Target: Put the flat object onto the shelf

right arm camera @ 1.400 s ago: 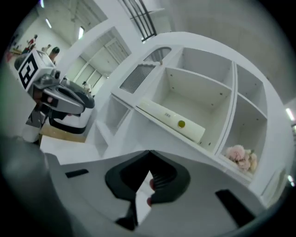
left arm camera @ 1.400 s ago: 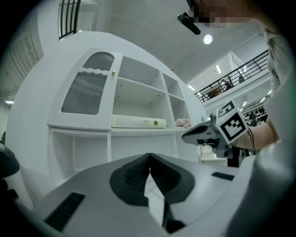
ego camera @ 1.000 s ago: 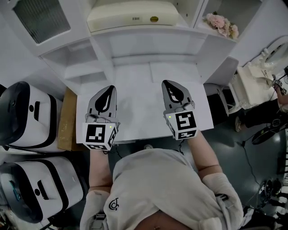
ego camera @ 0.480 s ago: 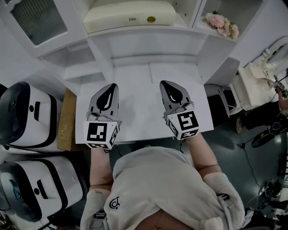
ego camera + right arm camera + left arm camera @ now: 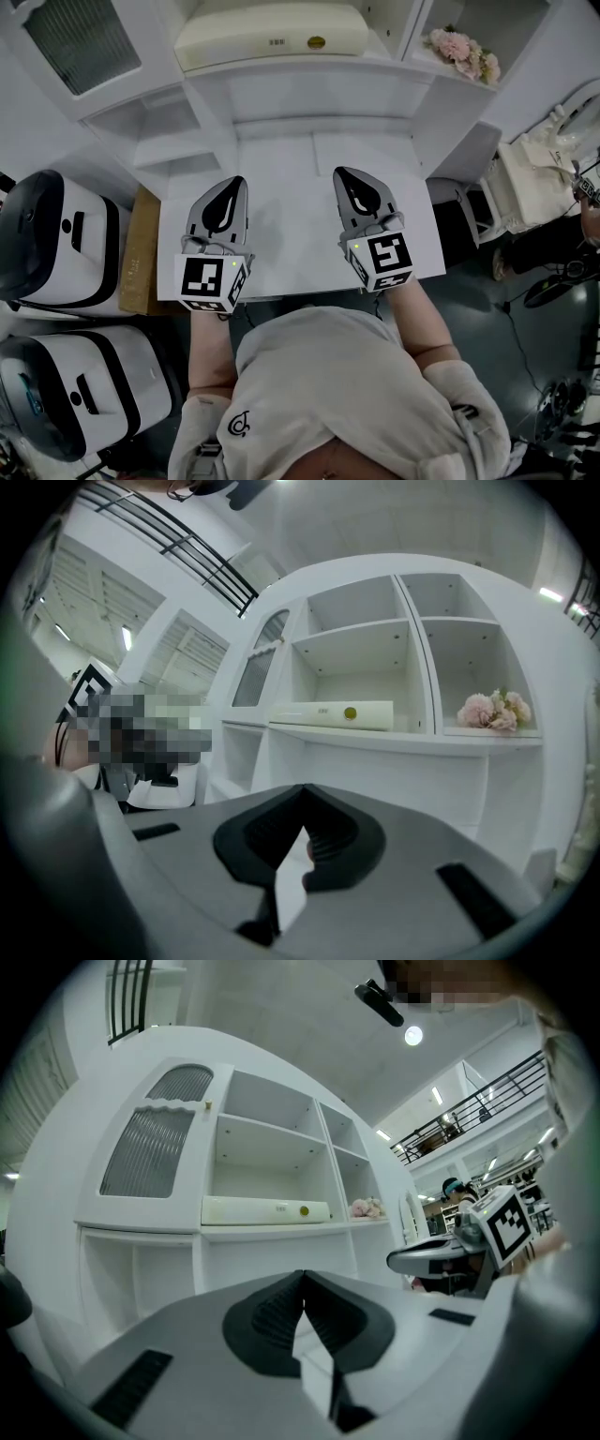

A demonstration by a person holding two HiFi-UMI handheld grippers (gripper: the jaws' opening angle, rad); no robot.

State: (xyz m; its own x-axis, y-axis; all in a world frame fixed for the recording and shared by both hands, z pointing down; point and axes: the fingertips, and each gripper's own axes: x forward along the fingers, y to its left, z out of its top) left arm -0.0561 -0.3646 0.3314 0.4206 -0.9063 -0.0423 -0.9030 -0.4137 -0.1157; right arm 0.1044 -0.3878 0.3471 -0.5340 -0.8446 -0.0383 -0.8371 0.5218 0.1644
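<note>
The flat object (image 5: pixel 272 33) is a long cream-coloured box. It lies on the white shelf (image 5: pixel 309 73) above the desk, and shows in the left gripper view (image 5: pixel 265 1210) and the right gripper view (image 5: pixel 333 714) too. My left gripper (image 5: pixel 233 181) hovers over the white desk (image 5: pixel 291 159), shut, with nothing between its jaws (image 5: pixel 302 1275). My right gripper (image 5: pixel 340 173) is level with it on the right, also shut and empty (image 5: pixel 302 788). Both point toward the shelf and stay well short of the box.
Pink flowers (image 5: pixel 461 49) sit in the shelf compartment to the right of the box. Two white-and-black helmet-like devices (image 5: pixel 47 244) (image 5: pixel 66 394) and a brown board (image 5: pixel 141 248) lie left of the desk. A white stool and bags (image 5: pixel 530 178) stand at the right.
Both grippers have stayed almost where they were; the view has shifted a little. Nothing was taken or let go.
</note>
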